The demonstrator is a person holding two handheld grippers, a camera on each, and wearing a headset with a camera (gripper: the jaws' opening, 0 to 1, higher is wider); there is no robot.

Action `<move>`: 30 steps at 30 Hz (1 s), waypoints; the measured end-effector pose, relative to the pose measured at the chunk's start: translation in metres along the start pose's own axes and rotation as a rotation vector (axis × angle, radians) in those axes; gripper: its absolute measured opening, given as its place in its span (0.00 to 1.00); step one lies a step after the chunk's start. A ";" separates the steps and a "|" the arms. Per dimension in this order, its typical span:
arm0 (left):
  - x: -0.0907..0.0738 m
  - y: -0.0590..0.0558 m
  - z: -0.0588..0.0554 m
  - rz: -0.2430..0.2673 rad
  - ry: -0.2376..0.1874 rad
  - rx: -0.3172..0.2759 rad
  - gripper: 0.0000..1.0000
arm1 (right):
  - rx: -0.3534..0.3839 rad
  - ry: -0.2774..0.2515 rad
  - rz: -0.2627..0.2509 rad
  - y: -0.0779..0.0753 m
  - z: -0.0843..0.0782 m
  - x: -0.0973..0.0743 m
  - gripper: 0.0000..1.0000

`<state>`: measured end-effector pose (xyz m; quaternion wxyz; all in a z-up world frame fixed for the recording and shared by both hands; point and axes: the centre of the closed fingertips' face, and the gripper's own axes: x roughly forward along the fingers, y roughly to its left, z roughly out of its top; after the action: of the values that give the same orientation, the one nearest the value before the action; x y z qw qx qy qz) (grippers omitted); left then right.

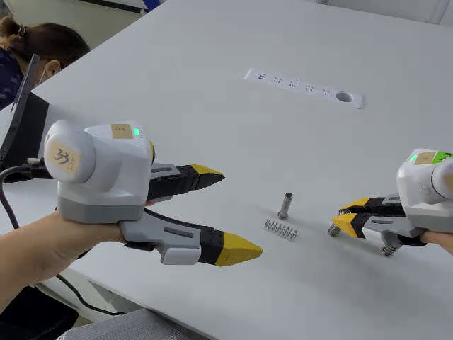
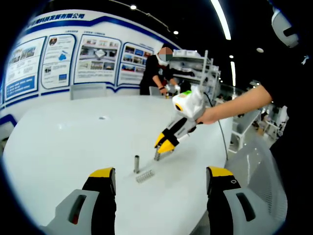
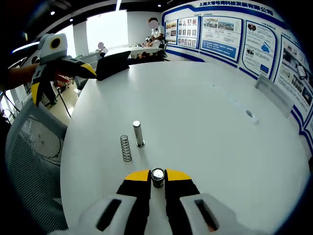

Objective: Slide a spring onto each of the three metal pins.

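Observation:
A bare metal pin (image 1: 285, 205) stands upright on the white table (image 1: 212, 106), and a loose spring (image 1: 281, 228) lies flat just in front of it. My right gripper (image 1: 345, 216) is low on the table to their right, shut on a second pin (image 1: 334, 229) whose round end (image 3: 157, 176) shows between the jaws. A ridged metal piece (image 1: 388, 249) sits under that gripper's body. My left gripper (image 1: 230, 212) hovers left of the pin with its jaws wide open and nothing in them. Its own view has the pin (image 2: 137, 163) and spring (image 2: 145, 176) ahead.
A white power strip (image 1: 304, 86) lies flat at the far side of the table. A person (image 1: 35, 42) sits at the far left behind a dark screen (image 1: 25, 120). The table's near edge runs just below the grippers, with a mesh chair (image 1: 120, 326) under it.

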<state>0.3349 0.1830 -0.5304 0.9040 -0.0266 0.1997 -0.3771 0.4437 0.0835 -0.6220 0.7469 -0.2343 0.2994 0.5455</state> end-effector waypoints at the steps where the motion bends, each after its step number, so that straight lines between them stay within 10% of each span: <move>1: 0.000 -0.001 0.000 -0.001 -0.001 -0.002 0.77 | -0.002 0.002 -0.001 0.000 0.000 0.000 0.12; 17: -0.005 -0.001 0.004 0.003 -0.006 0.005 0.77 | -0.013 -0.026 -0.005 -0.004 0.005 -0.009 0.14; 30: -0.006 -0.003 0.014 -0.005 -0.026 0.008 0.78 | -0.002 -0.179 -0.005 0.017 0.045 -0.030 0.16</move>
<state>0.3347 0.1837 -0.5154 0.9057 -0.0282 0.1863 -0.3797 0.4293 0.0992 -0.5693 0.7717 -0.1861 0.2302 0.5629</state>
